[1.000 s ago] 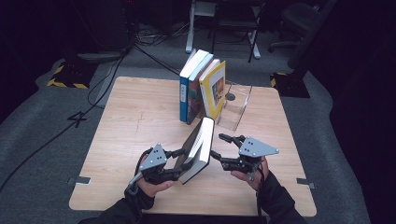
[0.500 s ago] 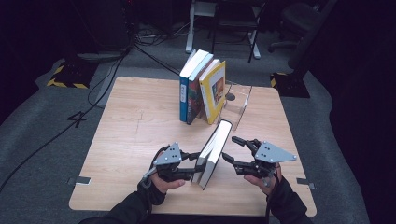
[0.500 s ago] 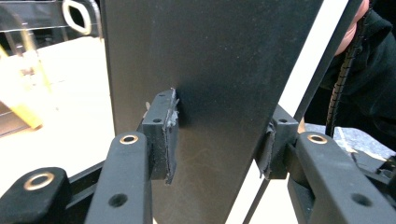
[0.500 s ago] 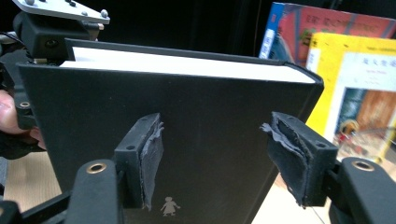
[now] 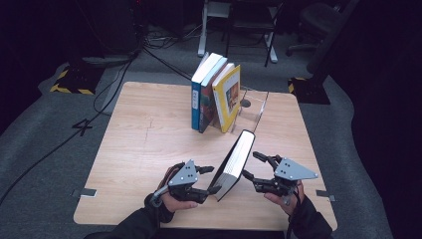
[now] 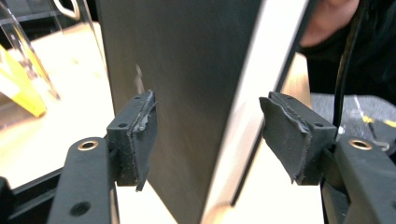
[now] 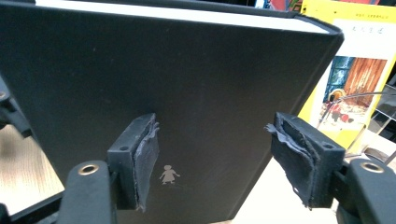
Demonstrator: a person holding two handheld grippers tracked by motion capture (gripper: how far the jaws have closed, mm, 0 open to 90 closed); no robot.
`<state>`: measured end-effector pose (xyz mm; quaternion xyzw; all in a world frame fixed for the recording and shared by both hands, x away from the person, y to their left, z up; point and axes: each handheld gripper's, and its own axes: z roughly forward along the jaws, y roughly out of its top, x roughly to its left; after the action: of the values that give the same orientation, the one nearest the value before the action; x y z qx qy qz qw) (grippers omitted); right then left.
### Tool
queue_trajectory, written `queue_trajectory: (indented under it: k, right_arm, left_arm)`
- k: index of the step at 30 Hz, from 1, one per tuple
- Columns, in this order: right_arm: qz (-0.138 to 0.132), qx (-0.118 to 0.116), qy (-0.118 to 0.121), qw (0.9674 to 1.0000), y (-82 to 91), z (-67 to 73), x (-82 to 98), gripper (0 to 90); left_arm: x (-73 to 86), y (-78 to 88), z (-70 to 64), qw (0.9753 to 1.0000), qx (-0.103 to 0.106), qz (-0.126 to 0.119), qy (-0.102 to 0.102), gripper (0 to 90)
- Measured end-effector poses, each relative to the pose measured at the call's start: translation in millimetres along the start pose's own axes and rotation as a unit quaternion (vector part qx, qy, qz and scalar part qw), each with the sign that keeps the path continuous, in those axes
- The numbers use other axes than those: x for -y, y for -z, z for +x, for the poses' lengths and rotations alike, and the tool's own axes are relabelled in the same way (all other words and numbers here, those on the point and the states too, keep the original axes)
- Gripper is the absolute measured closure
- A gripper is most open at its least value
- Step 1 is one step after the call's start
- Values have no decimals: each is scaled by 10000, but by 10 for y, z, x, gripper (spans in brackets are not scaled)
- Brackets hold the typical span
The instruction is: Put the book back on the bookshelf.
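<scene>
- The thick black hardcover book with white page edges (image 5: 234, 163) stands on its lower edge near the front of the light wooden table (image 5: 139, 149), leaning over to one side, between the two grippers.
- The left gripper (image 5: 206, 180) sits at the book's lower left. Its jaws have just been opening. In the left gripper view the book's (image 6: 187, 93) edge lies between the black pads (image 6: 285, 128), with a clear gap at the pad on that view's right. The grip is released.
- The right gripper (image 5: 251, 167) is just off the book's other side. Its jaws have just been opening too. In the right gripper view they stand apart in front of the black cover (image 7: 163, 88), clasping nothing.
- Farther back, a row of upright books (image 5: 215, 94), the nearest yellow (image 7: 355, 74), leans against a clear plastic bookend (image 5: 254, 107).
- A grey carpeted floor (image 5: 50, 134) with black cables surrounds the table.
</scene>
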<state>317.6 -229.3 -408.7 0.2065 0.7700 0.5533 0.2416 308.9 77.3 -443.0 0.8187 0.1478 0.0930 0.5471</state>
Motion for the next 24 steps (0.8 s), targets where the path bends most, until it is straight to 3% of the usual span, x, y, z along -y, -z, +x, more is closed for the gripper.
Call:
queue_trajectory:
  k: [5,7,10,11,12,13,14,16,17,19,24]
  right_arm:
    - [60,-28,-36,10000,-30,16,32,322]
    - [99,-23,-3,9999,-50,27,42,321]
    - [115,-14,-11,9999,-89,56,74,309]
    - [64,-8,-73,10000,-109,60,102,296]
    - [64,-8,-73,10000,-109,60,102,296]
    - [54,-32,-207,9998,-133,64,128,286]
    - [54,-32,-207,9998,-133,64,128,286]
    - [54,20,-145,9999,-152,78,130,282]
    - [66,34,-104,9999,-158,80,133,277]
    - [81,47,-101,9999,-160,81,137,272]
    - [236,104,-83,9996,-182,36,184,267]
  left_arm:
    - [42,-90,-99,9996,-103,262,-75,322]
    - [57,-158,-142,9991,-196,371,-93,263]
    - [97,-277,-214,9984,-467,315,-5,198]
    - [115,-348,-238,9975,-655,245,65,190]
    - [115,-348,-238,9975,-655,245,65,189]
    - [123,-426,-265,9956,-917,140,141,185]
    - [123,-426,-265,9956,-917,140,141,190]
    - [132,-518,-280,9918,-1259,83,195,216]
    - [132,-518,-280,9918,-1259,83,195,222]
    - [138,-551,-270,9896,-1417,64,253,254]
    - [157,-509,-194,9927,-1189,115,195,307]
